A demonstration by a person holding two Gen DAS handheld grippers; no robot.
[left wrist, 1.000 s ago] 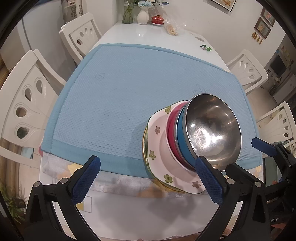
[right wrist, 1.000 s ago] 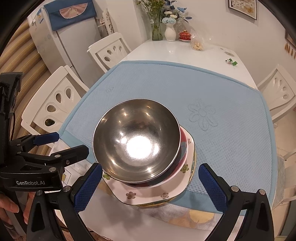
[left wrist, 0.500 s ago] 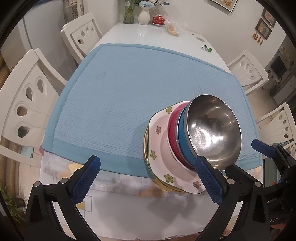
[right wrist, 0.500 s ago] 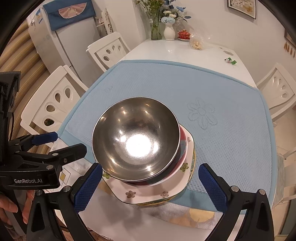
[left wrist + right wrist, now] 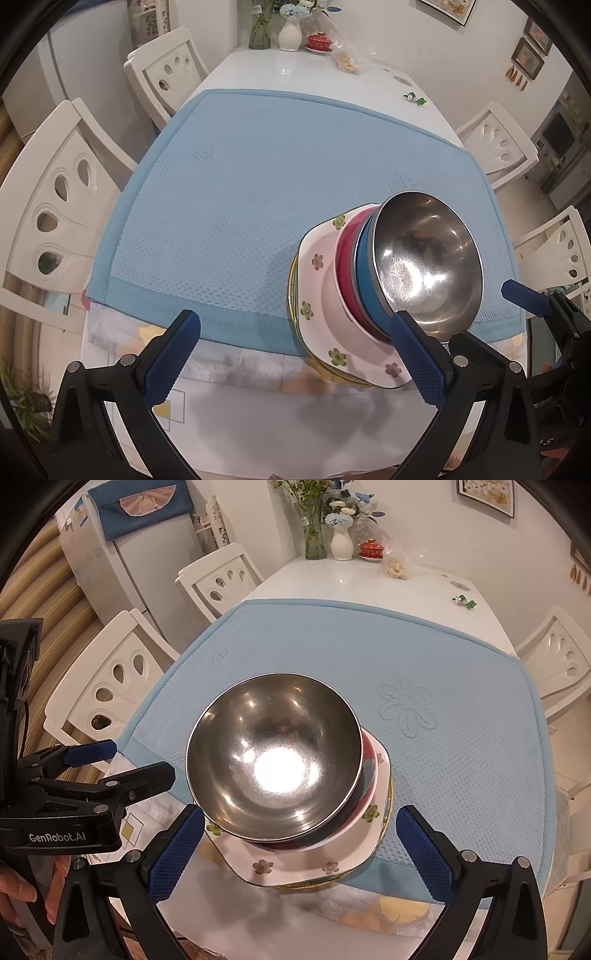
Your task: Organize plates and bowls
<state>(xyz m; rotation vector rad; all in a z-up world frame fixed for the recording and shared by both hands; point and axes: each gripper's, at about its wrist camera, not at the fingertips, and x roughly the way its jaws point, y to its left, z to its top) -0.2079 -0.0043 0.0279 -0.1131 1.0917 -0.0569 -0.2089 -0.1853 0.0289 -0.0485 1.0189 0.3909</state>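
Note:
A steel bowl (image 5: 274,753) tops one stack: under it a blue bowl (image 5: 365,288), a red bowl (image 5: 345,258), a white flowered square plate (image 5: 317,864) and a yellow-rimmed plate (image 5: 293,291). The stack stands at the near edge of the blue mat (image 5: 258,192). My left gripper (image 5: 295,358) is open and empty, to the left of the stack in front of the mat. My right gripper (image 5: 299,853) is open and empty, just in front of the stack. The steel bowl also shows in the left wrist view (image 5: 428,262), and the left gripper shows in the right wrist view (image 5: 122,768).
White chairs (image 5: 62,206) stand on both sides of the white table (image 5: 369,583). At the table's far end are a glass vase (image 5: 314,535), a white vase (image 5: 341,544), a red lidded cup (image 5: 371,550) and a plastic bag (image 5: 395,566). A fridge (image 5: 147,550) stands behind left.
Both grippers have drifted slightly; the stack sits a touch higher in the right wrist view. Nothing was taken hold of or let go.

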